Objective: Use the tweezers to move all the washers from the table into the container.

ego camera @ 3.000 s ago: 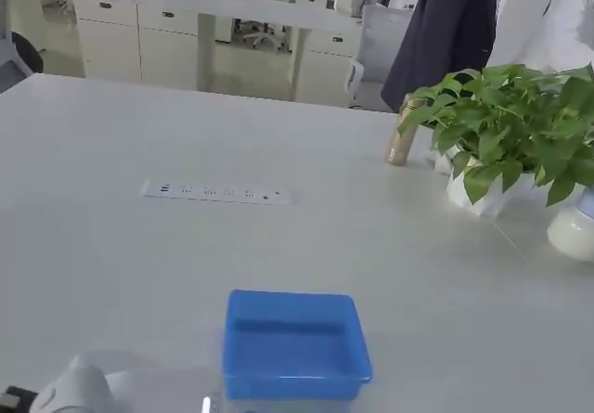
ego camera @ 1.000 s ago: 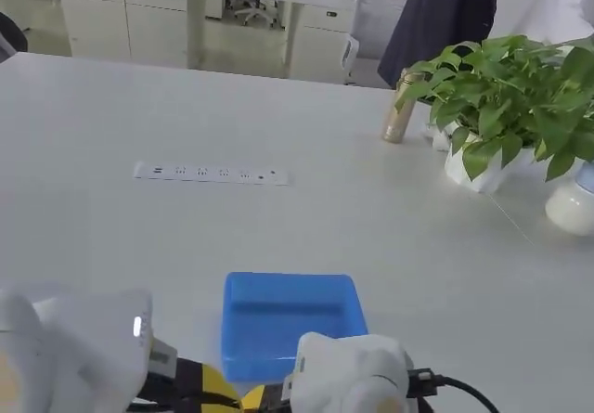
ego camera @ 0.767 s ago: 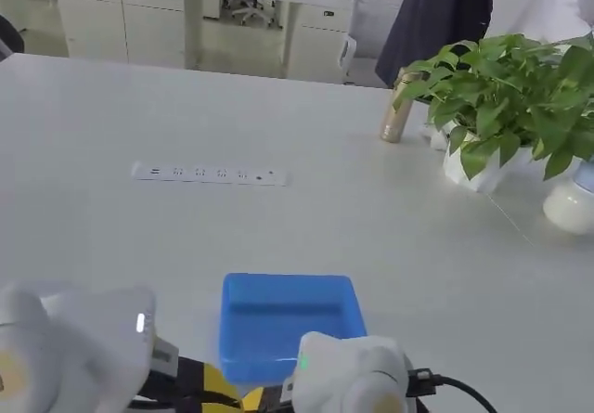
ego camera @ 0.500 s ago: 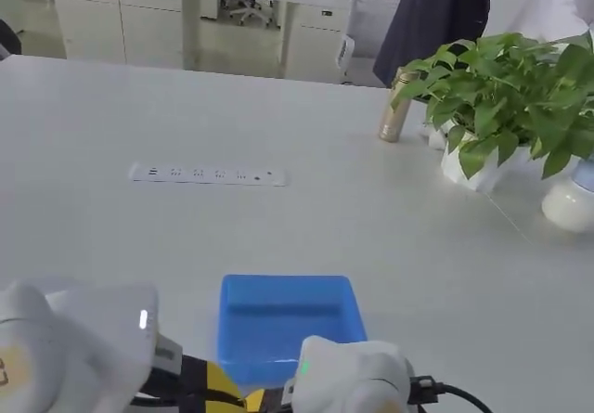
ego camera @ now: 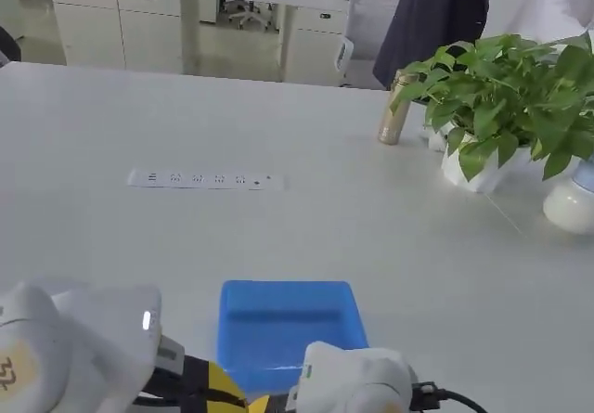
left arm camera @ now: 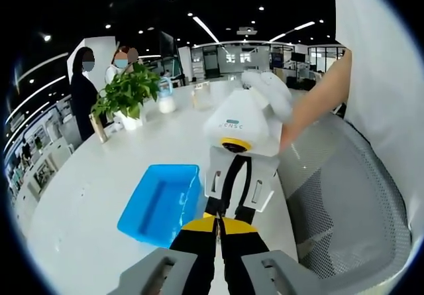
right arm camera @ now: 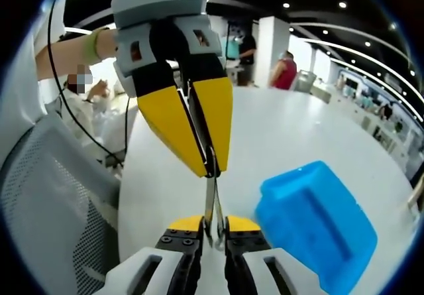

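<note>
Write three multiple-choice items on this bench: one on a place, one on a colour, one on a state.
1. Where does the potted plant stand on the table in the head view?
A. far right side
B. near left corner
C. dead centre

2. What colour is the container?
A. red
B. blue
C. green

3. How do the left gripper's jaws stand in the right gripper view?
A. wide open
B. closed on a washer
C. closed on the tweezers

Key: 1 A, its leaves and white pot sit at the right edge. 2 B, the tray is plain blue. 3 C, the yellow jaws meet around the thin metal tweezers.
</note>
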`<state>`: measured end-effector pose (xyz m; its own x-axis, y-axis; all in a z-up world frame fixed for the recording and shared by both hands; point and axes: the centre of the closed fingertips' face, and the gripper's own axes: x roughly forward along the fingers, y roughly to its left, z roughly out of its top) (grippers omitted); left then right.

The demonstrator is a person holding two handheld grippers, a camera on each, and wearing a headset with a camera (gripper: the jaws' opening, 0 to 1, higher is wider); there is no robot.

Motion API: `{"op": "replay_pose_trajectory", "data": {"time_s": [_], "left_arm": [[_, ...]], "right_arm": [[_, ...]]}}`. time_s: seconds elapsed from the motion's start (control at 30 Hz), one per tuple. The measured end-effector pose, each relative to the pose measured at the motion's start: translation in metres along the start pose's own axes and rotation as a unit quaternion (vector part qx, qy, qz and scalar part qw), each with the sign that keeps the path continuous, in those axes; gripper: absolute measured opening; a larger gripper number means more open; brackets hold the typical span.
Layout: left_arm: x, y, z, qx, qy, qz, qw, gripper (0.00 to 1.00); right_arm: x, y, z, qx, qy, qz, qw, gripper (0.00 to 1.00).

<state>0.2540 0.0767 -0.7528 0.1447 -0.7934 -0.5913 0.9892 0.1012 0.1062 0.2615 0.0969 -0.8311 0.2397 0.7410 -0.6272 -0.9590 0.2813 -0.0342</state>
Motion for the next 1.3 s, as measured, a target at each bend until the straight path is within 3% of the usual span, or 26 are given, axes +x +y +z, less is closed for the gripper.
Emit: {"op": "replay_pose_trajectory", "data": {"time_s": [0.23,0.4,0.6,0.77,0.87,0.93,0.97,1.07,1.1,1.2,1.3], "left_arm": [[0.001,0.0,-0.002,0.013,0.01,-0.006,0.9999,0.0],[0.0,-0.001,-0.003,-0.006,0.005,-0.016,0.9998,0.0],[0.002,-0.003,-0.001,-0.016,0.003,-0.022,0.9996,0.0],[0.003,-0.011,0.002,-0.016,0.003,-0.031,0.9994,0.0],[0.003,-0.016,0.003,-0.01,0.004,-0.041,0.9991,0.0],[0.004,-0.016,0.003,-0.005,0.004,-0.04,0.9992,0.0],[0.003,-0.015,0.002,-0.005,0.005,-0.041,0.9991,0.0],[0.003,-0.015,0.003,-0.003,0.006,-0.047,0.9989,0.0],[0.005,-0.016,0.004,-0.005,0.006,-0.049,0.9988,0.0],[0.006,-0.007,0.002,-0.01,0.013,-0.021,0.9996,0.0],[0.003,-0.003,0.005,-0.039,-0.016,0.007,0.9991,0.03]], "right_arm": [[-0.002,-0.002,0.003,0.003,-0.009,-0.001,1.0,0.07],[-0.003,-0.001,0.003,0.014,-0.011,0.003,0.9998,0.06],[-0.004,0.005,-0.001,0.04,0.015,0.03,0.9986,0.05],[-0.008,0.012,-0.002,0.033,0.024,0.037,0.9985,0.05],[-0.011,0.018,-0.003,-0.019,0.033,0.068,0.997,0.06],[-0.013,0.02,0.003,-0.043,0.022,0.084,0.9953,0.08],[-0.015,0.024,0.009,-0.036,0.012,0.104,0.9938,0.09],[-0.017,0.024,0.011,-0.036,0.018,0.117,0.9924,0.07],[-0.013,0.019,0.01,-0.042,0.027,0.107,0.993,0.03],[-0.012,0.017,0.009,-0.014,0.022,0.106,0.994,0.03],[-0.015,0.016,0.01,0.009,0.004,0.098,0.9952,0.02]]}}
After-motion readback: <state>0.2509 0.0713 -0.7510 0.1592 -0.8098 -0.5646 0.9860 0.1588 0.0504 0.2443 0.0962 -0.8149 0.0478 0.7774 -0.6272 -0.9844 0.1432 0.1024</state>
